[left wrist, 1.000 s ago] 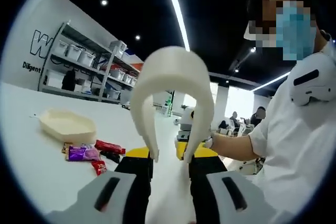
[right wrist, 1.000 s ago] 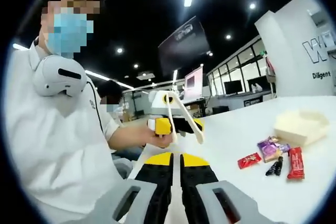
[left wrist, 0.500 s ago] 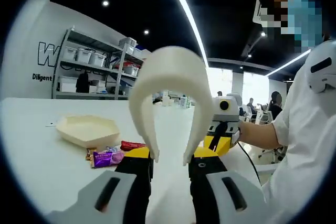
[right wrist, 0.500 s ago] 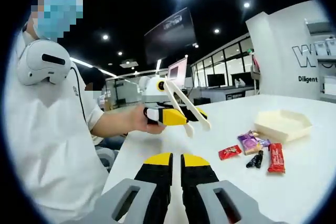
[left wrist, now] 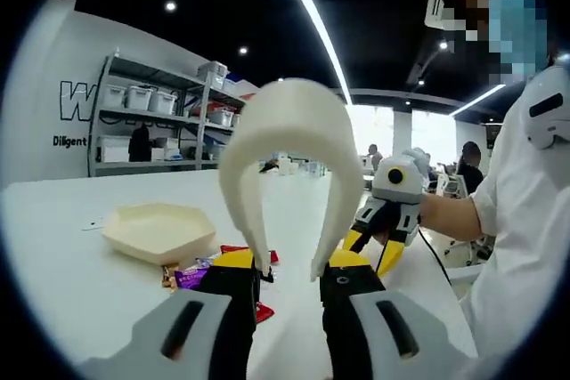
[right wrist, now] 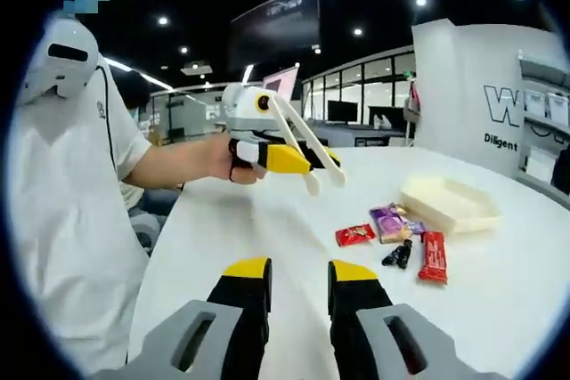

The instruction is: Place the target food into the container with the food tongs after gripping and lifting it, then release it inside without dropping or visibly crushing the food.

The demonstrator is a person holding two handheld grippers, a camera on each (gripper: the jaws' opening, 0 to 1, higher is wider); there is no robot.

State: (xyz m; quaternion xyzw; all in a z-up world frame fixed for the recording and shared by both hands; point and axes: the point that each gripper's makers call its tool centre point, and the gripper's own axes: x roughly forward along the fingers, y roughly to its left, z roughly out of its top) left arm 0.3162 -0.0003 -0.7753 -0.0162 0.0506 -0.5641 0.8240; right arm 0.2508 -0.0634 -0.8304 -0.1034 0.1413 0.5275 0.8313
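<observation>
White tee [right wrist: 62, 193], yel/blk tongs [right wrist: 297, 278]

A white table [right wrist: 267, 229] stands under ceiling light strips [left wrist: 307, 15], shelving [left wrist: 151, 113] against a white wall [left wrist: 53, 68].

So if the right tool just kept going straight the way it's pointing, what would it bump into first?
Probably the white table itself. The right tool points along bare tabletop, and the nearest thing close to that line is the small red snack packet, a little off to the side. Depth is hard to judge here.

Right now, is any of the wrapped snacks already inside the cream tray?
No: the cream tray holds nothing, and the red bar and purple packet lie on the white table beside it.
</observation>
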